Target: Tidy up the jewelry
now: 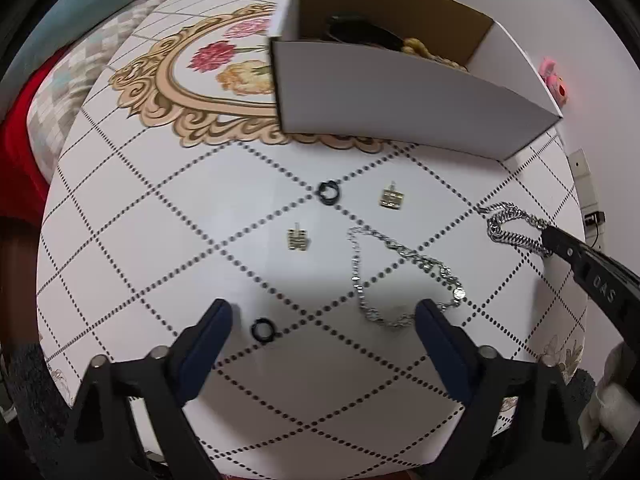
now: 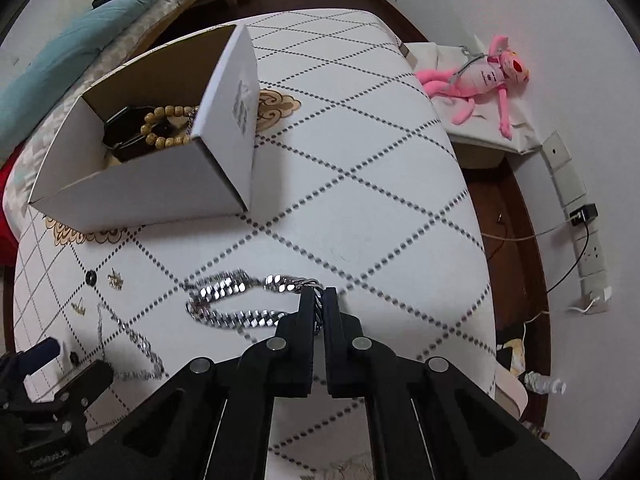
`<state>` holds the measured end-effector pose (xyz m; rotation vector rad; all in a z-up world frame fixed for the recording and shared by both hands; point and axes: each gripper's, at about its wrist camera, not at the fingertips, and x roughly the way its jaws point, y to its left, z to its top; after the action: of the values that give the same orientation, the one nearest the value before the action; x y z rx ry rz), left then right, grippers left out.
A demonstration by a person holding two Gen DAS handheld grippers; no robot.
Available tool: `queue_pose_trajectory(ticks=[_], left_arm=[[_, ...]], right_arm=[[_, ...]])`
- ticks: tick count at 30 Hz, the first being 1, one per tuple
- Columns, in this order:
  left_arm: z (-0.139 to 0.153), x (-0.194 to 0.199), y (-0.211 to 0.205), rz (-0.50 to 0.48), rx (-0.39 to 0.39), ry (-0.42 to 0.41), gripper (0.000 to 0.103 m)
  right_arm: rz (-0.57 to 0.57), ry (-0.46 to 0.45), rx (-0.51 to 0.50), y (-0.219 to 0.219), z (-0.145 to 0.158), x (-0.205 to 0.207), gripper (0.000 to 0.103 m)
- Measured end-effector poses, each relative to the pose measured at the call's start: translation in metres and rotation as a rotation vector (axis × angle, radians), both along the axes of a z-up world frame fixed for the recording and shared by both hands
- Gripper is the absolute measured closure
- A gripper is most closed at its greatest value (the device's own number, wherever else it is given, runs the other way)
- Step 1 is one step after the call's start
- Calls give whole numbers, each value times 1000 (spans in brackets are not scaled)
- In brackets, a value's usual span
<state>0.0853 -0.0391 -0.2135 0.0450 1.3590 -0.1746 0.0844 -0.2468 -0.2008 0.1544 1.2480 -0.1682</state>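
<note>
Heavy silver curb chain [image 2: 240,300] lies doubled in a loop on the white table [image 2: 360,200], flat polished links, near the table's right side. Right gripper [image 2: 319,296] is clamped on one end of it; jaws nearly touching, links pinched between the tips, tips right at the table surface, gripper pitched steeply down. In the left wrist view the same chain [image 1: 516,228] sits at far right with the right gripper [image 1: 550,238] coming in from the right edge.

Thinner silver chain [image 1: 400,280] lies in an open loop mid-table. Two small gold pendants [image 1: 298,239] [image 1: 391,197] and two black rings [image 1: 329,191] [image 1: 264,328] lie scattered left of it, all apart from each other.

Left gripper [image 1: 324,312] points steeply down, jaws wide, holding nothing. The nearer black ring lies between its fingers, close to the left one; right finger [image 1: 436,320] overlaps the thin chain's near end, contact unclear.

White cardboard box [image 1: 400,96] stands at the back of the table, holding wooden beads [image 2: 168,128] and a black item [image 2: 128,128].
</note>
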Motion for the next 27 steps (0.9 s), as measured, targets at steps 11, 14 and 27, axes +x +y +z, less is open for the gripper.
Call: queue_pose_trajectory(ticks=[11,14,27], left_arm=[[13,-15,-33,-90,35,-35,103],[15,-14,-28,-84,12,-36,103],[69,0,13,-77,-55,-123,103]], right_arm=[[-34,-9,7,-9,-1,-25,99],[-42,-20,21,-10,1,-25,99],[-35,-134,66,-11,44,-29,99]])
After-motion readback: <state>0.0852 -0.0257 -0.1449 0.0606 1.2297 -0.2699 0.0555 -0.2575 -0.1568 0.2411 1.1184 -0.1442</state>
